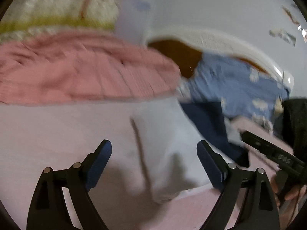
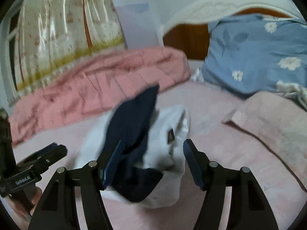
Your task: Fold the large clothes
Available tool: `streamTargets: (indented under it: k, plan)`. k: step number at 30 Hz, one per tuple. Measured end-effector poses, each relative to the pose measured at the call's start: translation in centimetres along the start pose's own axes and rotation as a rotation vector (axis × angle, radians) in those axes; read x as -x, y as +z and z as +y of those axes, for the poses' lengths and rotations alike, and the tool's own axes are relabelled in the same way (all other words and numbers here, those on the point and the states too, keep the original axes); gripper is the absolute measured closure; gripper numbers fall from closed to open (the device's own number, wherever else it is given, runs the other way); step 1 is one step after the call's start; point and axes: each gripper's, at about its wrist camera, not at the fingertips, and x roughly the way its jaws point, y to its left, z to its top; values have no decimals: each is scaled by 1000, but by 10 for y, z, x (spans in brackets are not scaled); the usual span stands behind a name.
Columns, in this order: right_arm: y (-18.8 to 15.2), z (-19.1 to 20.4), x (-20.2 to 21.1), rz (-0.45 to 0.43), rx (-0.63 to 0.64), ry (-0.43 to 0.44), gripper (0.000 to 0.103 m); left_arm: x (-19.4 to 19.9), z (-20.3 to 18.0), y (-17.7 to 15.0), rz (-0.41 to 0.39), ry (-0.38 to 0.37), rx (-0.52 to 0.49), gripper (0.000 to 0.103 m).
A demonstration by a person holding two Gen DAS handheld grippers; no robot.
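Note:
A white and navy garment (image 2: 167,138) lies crumpled on the pink bed sheet (image 2: 220,153). It also shows in the left wrist view (image 1: 168,140), white part near, navy part to the right. My right gripper (image 2: 152,164) is open just above the garment, fingers on either side of its navy folds, not gripping. My left gripper (image 1: 154,164) is open and empty above the white part. The left gripper's body shows in the right wrist view (image 2: 38,163); the right gripper's body shows in the left wrist view (image 1: 272,153).
A rumpled pink blanket (image 2: 99,88) lies along the far side. A blue floral pillow (image 2: 255,57) leans on the white and brown headboard (image 2: 191,38). A pale pink pillow (image 2: 274,118) lies at right. A curtain (image 2: 67,28) hangs at the back left.

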Motion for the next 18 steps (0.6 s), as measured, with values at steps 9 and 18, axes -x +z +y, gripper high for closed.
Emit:
streamTargets:
  k: [9, 18]
  plan:
    - [-2, 51, 106, -206, 53, 28, 13, 169, 8, 17, -434, 239, -141, 0]
    - [-45, 108, 159, -377, 128, -29, 0, 225, -5, -23, -462, 299, -248, 0]
